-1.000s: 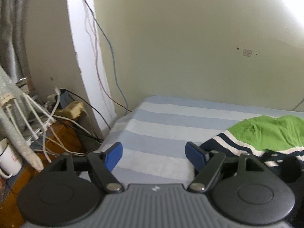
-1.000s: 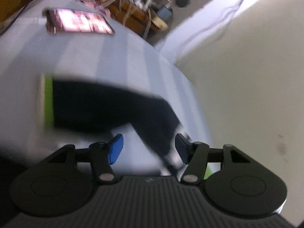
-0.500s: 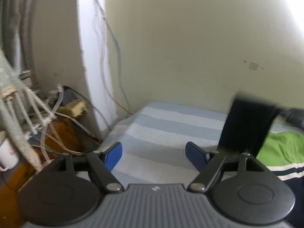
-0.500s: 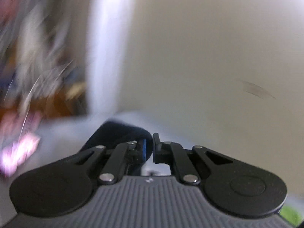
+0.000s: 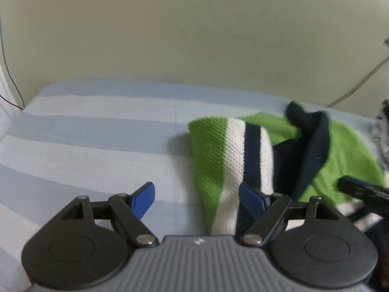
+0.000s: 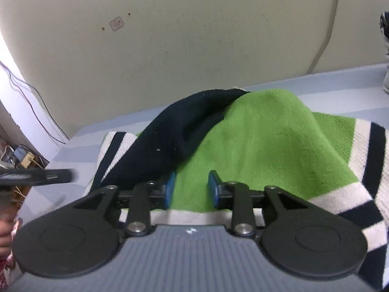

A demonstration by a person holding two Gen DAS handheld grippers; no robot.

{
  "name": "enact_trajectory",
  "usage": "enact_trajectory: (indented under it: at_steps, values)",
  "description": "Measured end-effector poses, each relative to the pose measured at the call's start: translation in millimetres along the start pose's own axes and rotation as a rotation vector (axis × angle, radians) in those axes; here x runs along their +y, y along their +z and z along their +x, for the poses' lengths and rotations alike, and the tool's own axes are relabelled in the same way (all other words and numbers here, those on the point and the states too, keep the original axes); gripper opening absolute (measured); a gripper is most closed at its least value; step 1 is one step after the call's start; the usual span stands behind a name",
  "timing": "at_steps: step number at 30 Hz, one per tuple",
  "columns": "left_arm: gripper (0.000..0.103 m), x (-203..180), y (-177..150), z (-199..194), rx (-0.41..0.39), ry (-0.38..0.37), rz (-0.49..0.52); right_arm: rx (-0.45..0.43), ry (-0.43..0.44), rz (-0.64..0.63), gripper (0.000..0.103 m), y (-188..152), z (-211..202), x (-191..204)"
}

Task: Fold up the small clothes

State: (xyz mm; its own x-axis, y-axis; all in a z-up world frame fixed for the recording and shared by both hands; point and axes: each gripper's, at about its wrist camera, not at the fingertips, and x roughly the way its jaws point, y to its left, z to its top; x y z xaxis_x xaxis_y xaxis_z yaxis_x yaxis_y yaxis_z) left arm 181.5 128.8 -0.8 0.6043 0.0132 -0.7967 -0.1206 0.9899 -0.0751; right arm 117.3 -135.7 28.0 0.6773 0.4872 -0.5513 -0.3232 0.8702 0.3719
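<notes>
Pale wall (image 5: pixel 170 29) backs your blue-striped bed sheet (image 5: pixel 85 131); the green, white and navy knitted shirt (image 6: pixel 262 141) lies rumpled there. Left gripper (image 5: pixel 197 198) wide, empty beside its sleeve; right gripper (image 6: pixel 190 187), just reopening narrowly, hovers over it, ready to regrasp.

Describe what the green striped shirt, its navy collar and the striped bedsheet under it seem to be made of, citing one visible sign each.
Green striped shirt: probably cotton pique knit, matte; a fine pebbled weave shows.
Navy collar: seemingly a smoother, denser knit; it holds a curved fold and carries pale lint specks.
Striped bedsheet: likely thin woven cotton or a blend, matte; it lies flat with no visible texture, though blur leaves this uncertain.
</notes>
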Motion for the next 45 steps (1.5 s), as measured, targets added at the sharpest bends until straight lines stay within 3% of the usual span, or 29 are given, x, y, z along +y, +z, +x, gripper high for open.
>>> enact_trajectory:
  at_steps: [2, 4, 6, 9, 12, 13, 14, 15, 16, 18, 21, 23, 25, 27, 30, 32, 34, 35, 36, 38, 41, 45]
  values:
    - [0.078, 0, 0, 11, 0.008, 0.012, -0.04, -0.046, -0.013, -0.003, 0.035, -10, 12, 16]
    - [0.08, 9, -2, 16, 0.002, -0.026, -0.105, -0.102, -0.016, 0.02, 0.038, 8, 8, 11]
    - [0.081, 15, -5, 18, -0.022, -0.039, -0.153, -0.136, -0.025, 0.017, 0.048, 27, 12, 12]
    - [0.076, 9, -6, 19, -0.054, -0.005, -0.136, -0.095, -0.043, -0.022, 0.061, 53, 43, 21]
    - [0.052, -2, -6, 21, -0.097, 0.002, -0.077, 0.0, -0.088, 0.017, 0.062, 68, 84, 17]
    - [0.035, -4, -5, 18, -0.109, -0.016, -0.055, 0.029, -0.097, 0.046, 0.061, 70, 96, 13]
    - [0.023, -8, -7, 15, -0.126, -0.028, -0.02, 0.052, -0.101, 0.081, 0.056, 69, 107, 9]
    - [0.015, -12, -8, 13, -0.147, 0.004, 0.012, 0.056, -0.095, 0.104, 0.028, 69, 109, 6]
    - [0.01, -14, -9, 13, -0.159, 0.033, 0.037, 0.049, -0.093, 0.107, 0.014, 69, 109, 6]
    - [0.01, -9, -10, 14, -0.162, 0.023, 0.036, -0.043, -0.079, 0.082, 0.013, 70, 91, 15]
    - [0.009, 9, -5, 13, -0.151, -0.017, -0.044, -0.219, -0.028, 0.042, 0.012, 71, 40, 33]
    - [0.009, 20, -4, 11, -0.15, -0.053, -0.095, -0.342, -0.016, -0.003, 0.011, 59, -2, 44]
    - [0.009, 30, -4, 11, -0.145, -0.068, -0.127, -0.404, -0.05, -0.04, 0.011, 36, -33, 49]
    - [0.009, 34, -4, 17, -0.129, -0.066, -0.138, -0.389, -0.125, -0.084, 0.011, 6, -47, 49]
    - [0.01, 31, -5, 22, -0.131, -0.044, -0.112, -0.2, -0.266, -0.151, 0.011, -35, -30, 39]
    - [0.018, 26, -8, 22, -0.145, -0.013, -0.083, -0.098, -0.293, -0.089, 0.015, -50, -21, 23]
    - [0.03, 23, -5, 31, -0.157, 0.023, -0.058, -0.124, -0.27, 0.018, 0.024, -51, -32, 9]
    - [0.036, 22, -6, 31, -0.162, 0.041, -0.053, -0.157, -0.276, 0.051, 0.033, -49, -40, 8]
    - [0.036, 23, -5, 31, -0.161, 0.044, -0.055, -0.192, -0.288, 0.066, 0.043, -47, -48, 6]
    - [0.038, 25, -5, 25, -0.154, 0.028, -0.071, -0.245, -0.321, 0.072, 0.051, -47, -61, 4]
    - [0.039, 37, -3, 14, -0.17, 0.012, -0.108, -0.295, -0.356, 0.079, 0.051, -37, -73, 4]
    - [0.039, 48, -2, -9, -0.253, -0.051, -0.16, -0.332, -0.32, 0.083, 0.051, -38, -71, 7]
